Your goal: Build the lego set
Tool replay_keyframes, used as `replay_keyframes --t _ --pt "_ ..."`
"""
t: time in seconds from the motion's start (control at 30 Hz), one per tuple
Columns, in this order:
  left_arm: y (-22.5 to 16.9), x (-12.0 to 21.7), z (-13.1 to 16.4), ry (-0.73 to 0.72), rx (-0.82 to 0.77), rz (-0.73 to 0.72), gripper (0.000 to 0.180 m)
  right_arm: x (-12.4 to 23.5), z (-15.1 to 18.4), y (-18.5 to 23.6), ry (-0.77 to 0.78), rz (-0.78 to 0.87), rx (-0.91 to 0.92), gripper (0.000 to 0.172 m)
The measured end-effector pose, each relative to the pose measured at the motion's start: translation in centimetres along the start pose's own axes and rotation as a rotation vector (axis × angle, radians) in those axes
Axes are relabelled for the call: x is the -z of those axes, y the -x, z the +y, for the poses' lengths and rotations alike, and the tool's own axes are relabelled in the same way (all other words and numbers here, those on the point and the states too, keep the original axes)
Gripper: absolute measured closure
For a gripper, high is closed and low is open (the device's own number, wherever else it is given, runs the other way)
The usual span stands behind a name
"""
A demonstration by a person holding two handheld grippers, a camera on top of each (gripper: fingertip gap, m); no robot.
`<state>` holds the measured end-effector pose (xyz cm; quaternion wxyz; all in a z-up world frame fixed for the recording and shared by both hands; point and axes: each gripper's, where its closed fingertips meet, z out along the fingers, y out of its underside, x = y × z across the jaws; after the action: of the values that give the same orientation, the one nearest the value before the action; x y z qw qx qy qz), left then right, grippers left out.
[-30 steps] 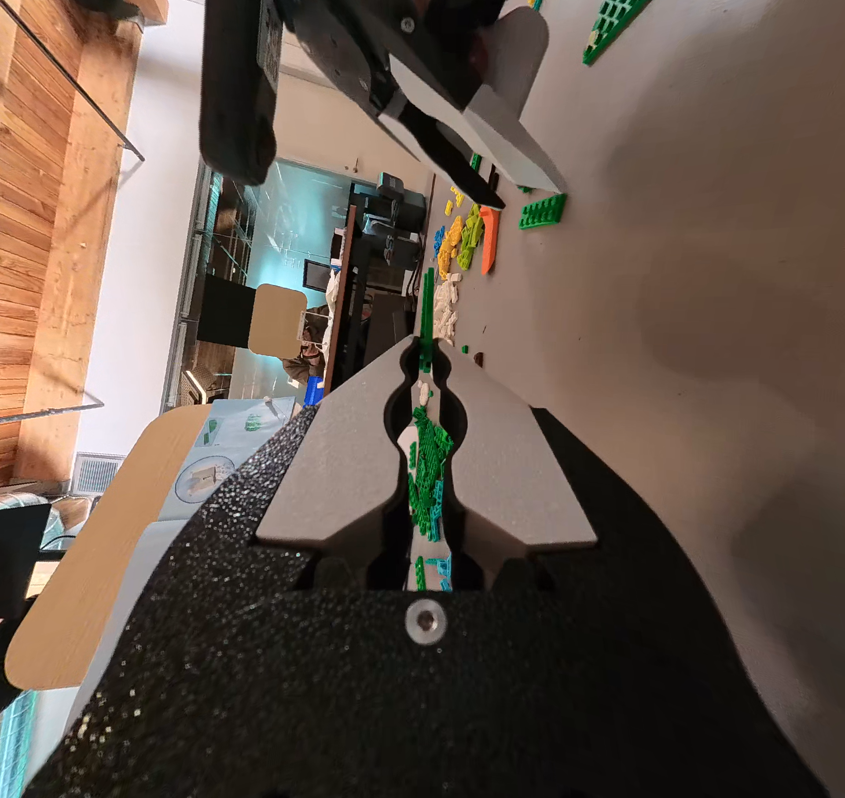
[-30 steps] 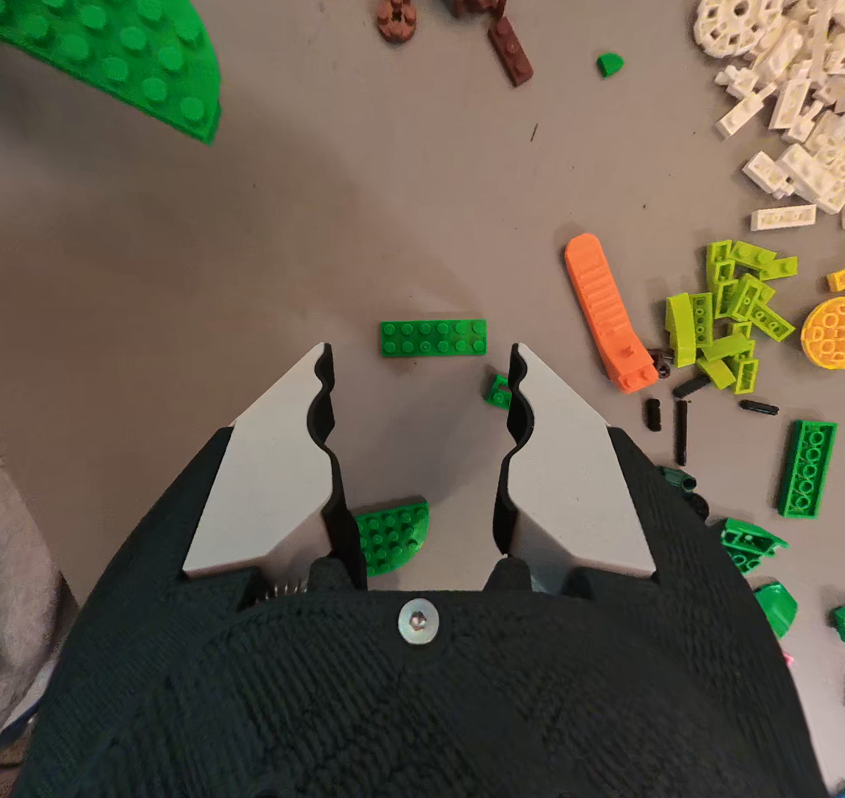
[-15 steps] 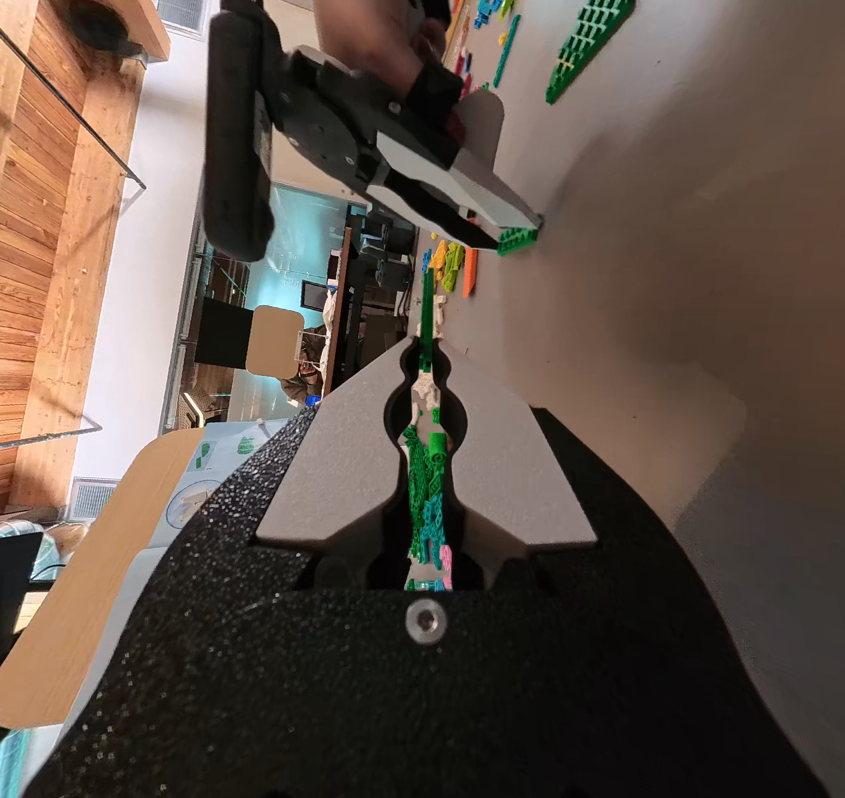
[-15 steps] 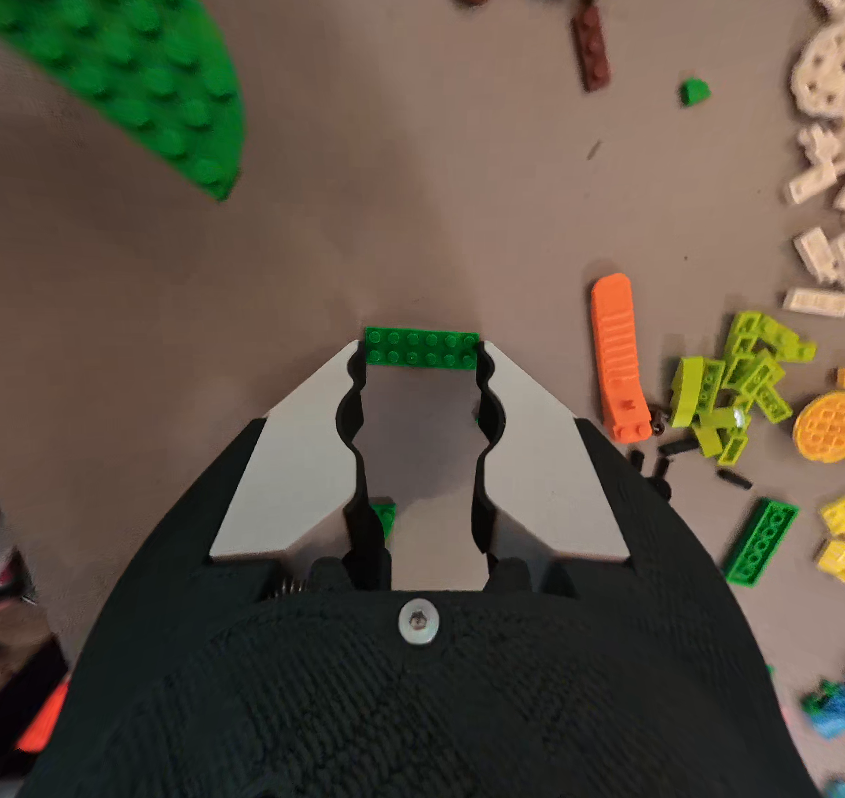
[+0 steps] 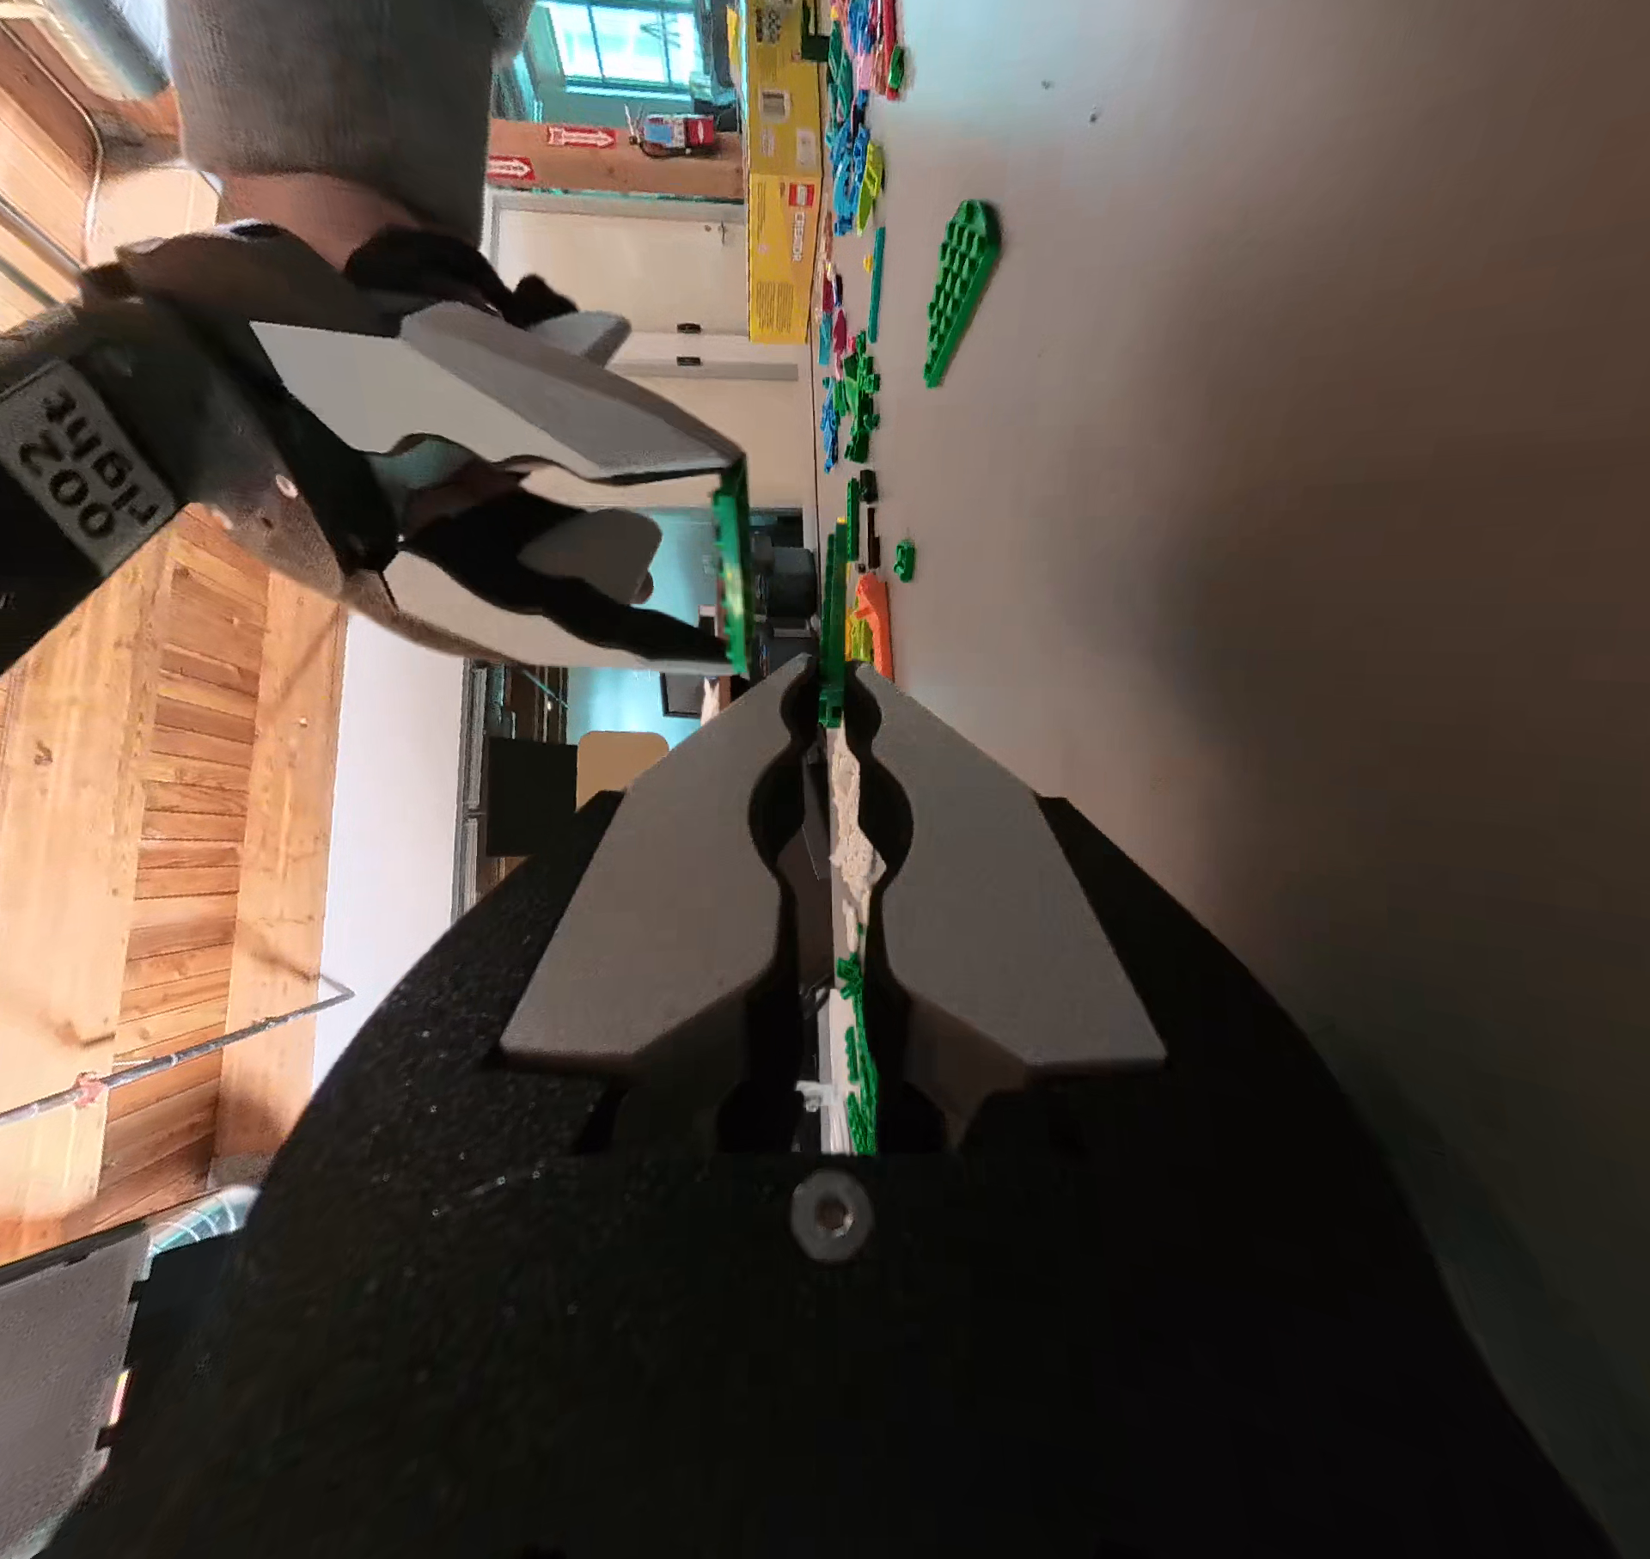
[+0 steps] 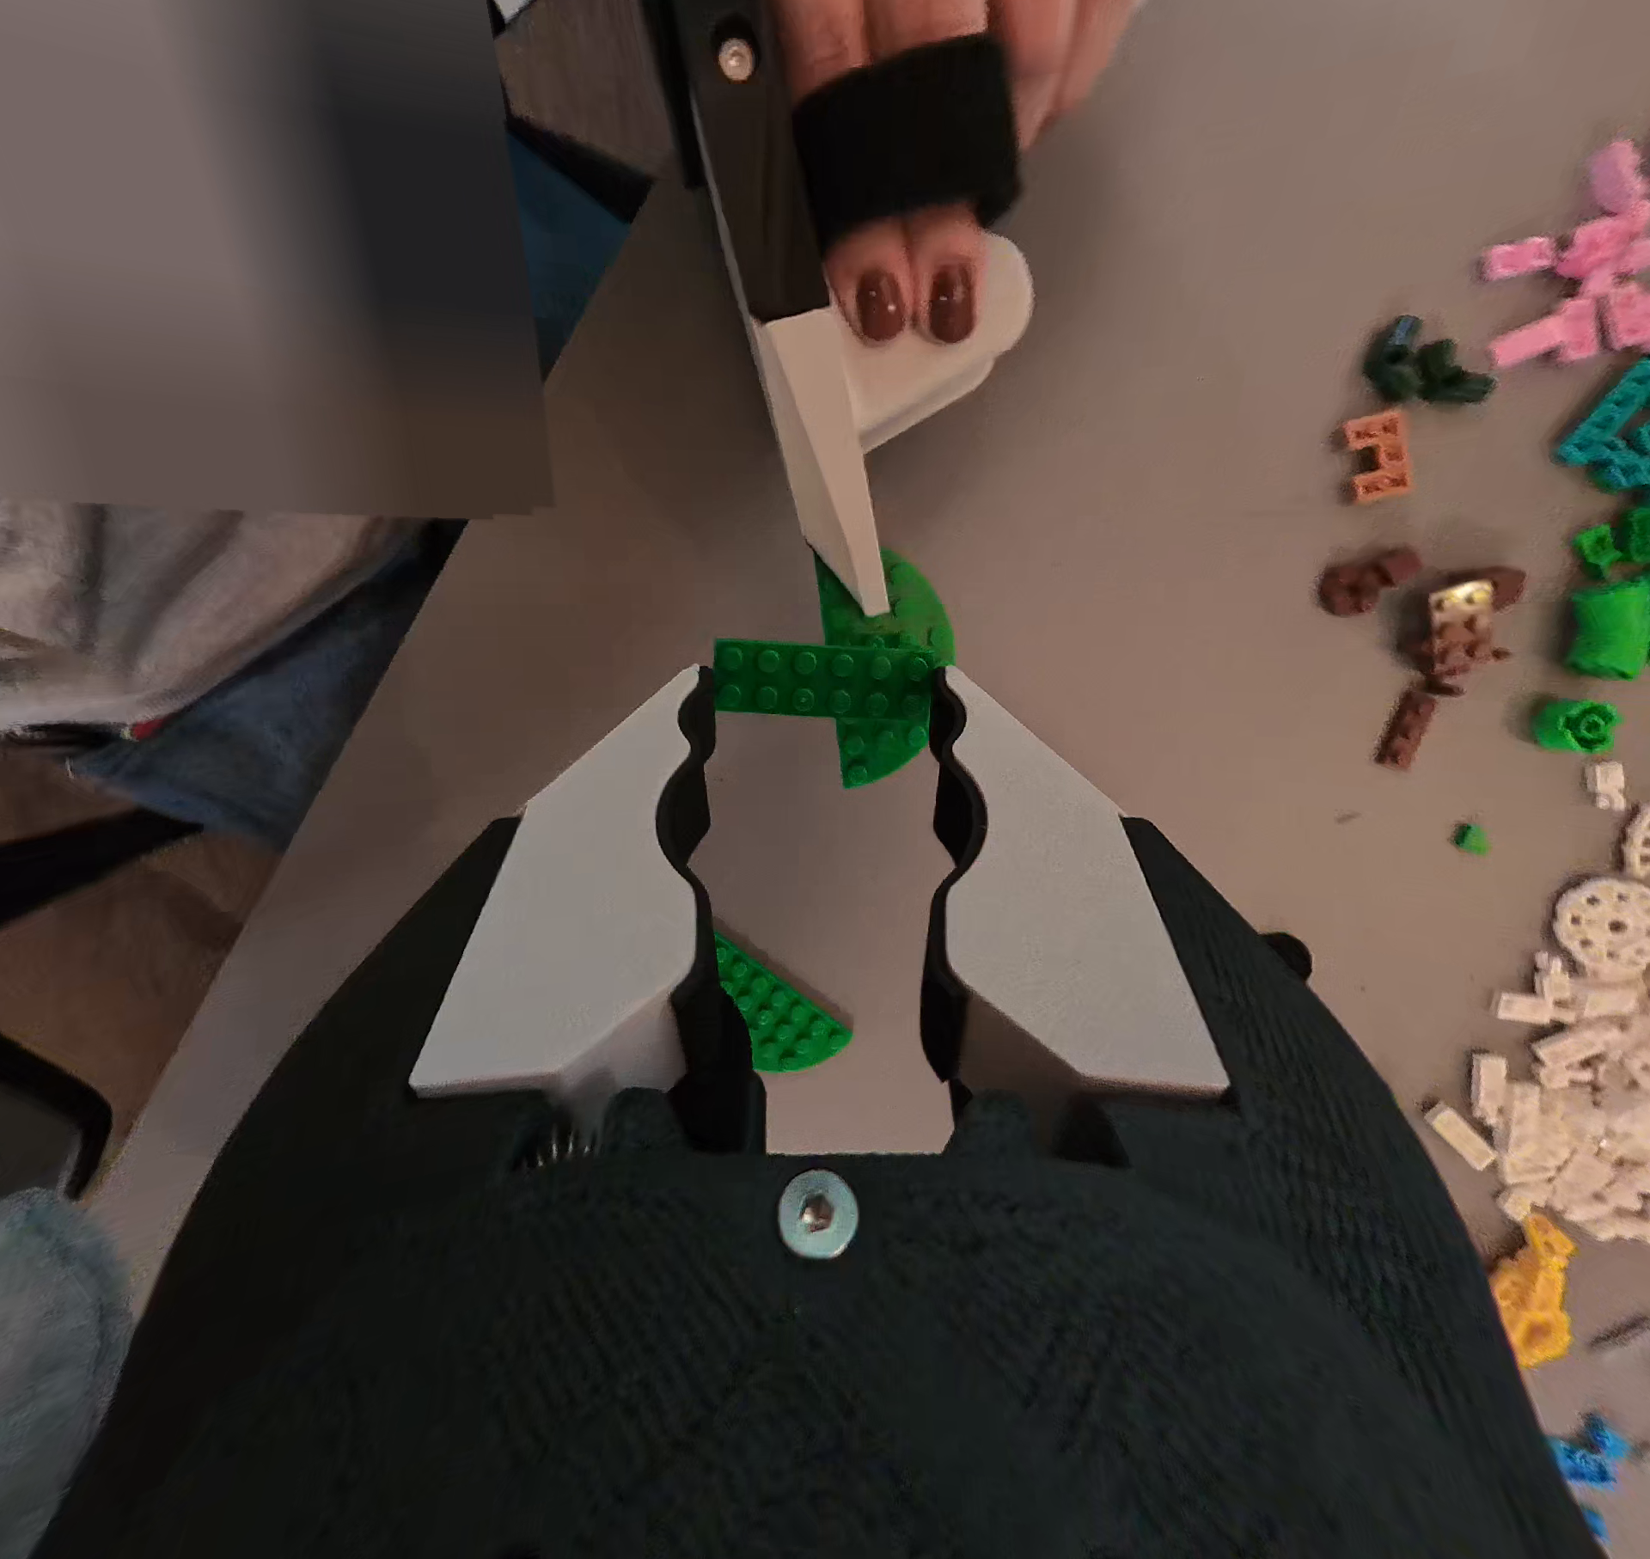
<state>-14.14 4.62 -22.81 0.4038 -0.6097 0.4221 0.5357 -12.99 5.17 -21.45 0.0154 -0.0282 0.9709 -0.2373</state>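
My right gripper (image 6: pixel 821 695) is shut on a green rectangular plate (image 6: pixel 804 690), with its pads on the plate's two short ends. It holds the plate up off the grey table (image 6: pixel 1161 534). My left gripper (image 5: pixel 829 679) is shut on the edge of a thin green half-round plate (image 5: pixel 830 623). In the right wrist view, the left gripper (image 6: pixel 862 592) comes down from above and pinches that half-round plate (image 6: pixel 920 614). The rectangular plate lies across the half-round plate's face, right against it. In the left wrist view, the right gripper (image 5: pixel 732 570) shows at upper left with its plate (image 5: pixel 734 552) edge-on.
A second green half-round plate (image 6: pixel 786 1021) lies on the table under my right gripper. Loose white (image 6: pixel 1571 1070), brown (image 6: pixel 1429 614) and pink (image 6: pixel 1580 284) pieces lie to the right. An orange tool (image 5: pixel 875 623), a green wedge plate (image 5: pixel 960 293) and a yellow box (image 5: pixel 784 132) are farther off. Less than 4 cm separates the two grippers' tips.
My right gripper closed on the rectangular plate on the table, lifted it and carried it to the left gripper's half-round plate. My left gripper stayed shut.
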Motion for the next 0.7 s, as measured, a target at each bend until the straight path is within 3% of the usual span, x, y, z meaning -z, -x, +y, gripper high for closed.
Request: replay_keyframes --t 0.17,0.7 --pt "-0.1 0.0 -0.4 -0.016 -0.004 -0.001 0.179 -1.0 0.6 -0.2 0.093 0.007 0.070 0.124" --pt "0.1 0.1 -0.9 -0.036 -0.027 -0.023 0.179 -1.4 0.4 0.3 0.115 -0.072 0.095 0.124"
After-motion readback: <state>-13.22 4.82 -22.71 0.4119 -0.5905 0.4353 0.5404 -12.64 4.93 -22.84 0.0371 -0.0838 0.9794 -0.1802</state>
